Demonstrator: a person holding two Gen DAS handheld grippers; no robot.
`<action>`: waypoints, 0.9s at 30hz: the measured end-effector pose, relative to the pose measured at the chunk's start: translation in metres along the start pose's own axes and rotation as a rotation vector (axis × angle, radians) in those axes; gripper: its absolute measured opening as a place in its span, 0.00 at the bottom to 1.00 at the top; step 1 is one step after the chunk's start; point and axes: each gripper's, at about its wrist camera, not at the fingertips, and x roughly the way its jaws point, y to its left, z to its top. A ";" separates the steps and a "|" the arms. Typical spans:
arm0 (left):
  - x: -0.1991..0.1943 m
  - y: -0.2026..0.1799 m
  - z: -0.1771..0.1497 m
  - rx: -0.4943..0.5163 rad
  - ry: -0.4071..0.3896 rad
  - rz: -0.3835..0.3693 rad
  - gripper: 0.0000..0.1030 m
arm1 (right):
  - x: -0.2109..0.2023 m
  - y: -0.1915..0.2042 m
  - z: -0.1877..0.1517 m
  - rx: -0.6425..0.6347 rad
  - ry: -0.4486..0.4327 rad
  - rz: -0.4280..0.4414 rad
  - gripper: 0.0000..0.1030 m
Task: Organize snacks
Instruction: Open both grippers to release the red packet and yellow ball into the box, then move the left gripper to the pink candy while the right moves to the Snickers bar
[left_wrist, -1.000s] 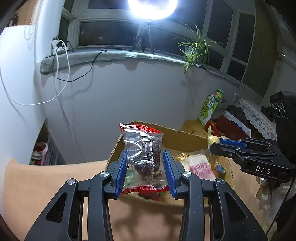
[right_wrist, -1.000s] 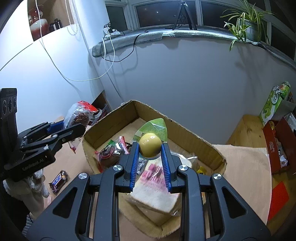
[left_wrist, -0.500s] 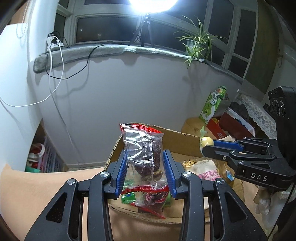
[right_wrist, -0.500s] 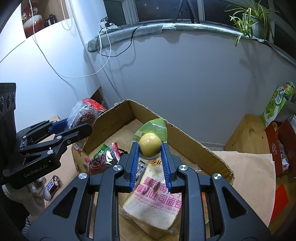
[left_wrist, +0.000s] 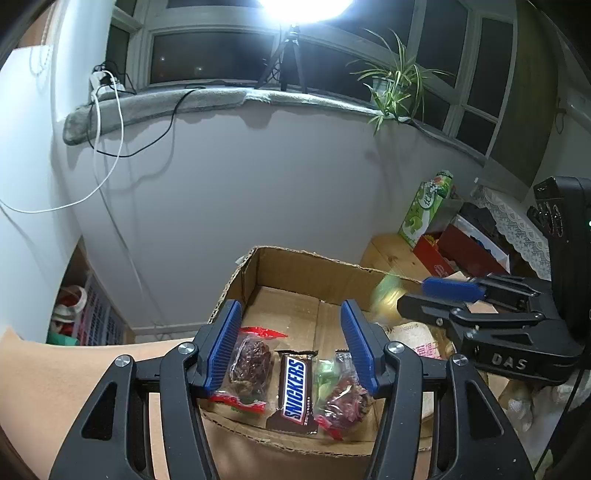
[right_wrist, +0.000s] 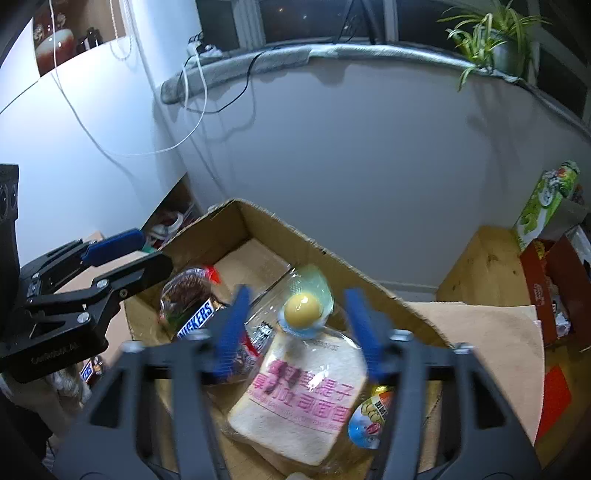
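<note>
Both the left gripper and right gripper were found spread, nothing pinched, above a cardboard box set on a tan surface; beyond them, a grey wall and windowsill were noted

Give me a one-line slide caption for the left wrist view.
Left gripper, jaws open, above a cardboard box holding a Snickers bar between two clear snack bags.

a bright ring light on a tripod stands on a grey padded windowsill under dark night windows, beside a spider plant; pale lilac wall below
</note>
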 end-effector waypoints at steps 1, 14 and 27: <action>0.000 0.000 0.000 -0.001 0.000 -0.001 0.54 | -0.001 -0.001 0.000 0.004 0.000 0.002 0.63; -0.008 -0.002 0.000 0.004 -0.008 -0.003 0.54 | -0.015 0.005 0.000 0.005 -0.020 -0.010 0.68; -0.043 -0.007 -0.005 0.006 -0.048 0.001 0.54 | -0.046 0.026 -0.008 -0.022 -0.051 -0.010 0.68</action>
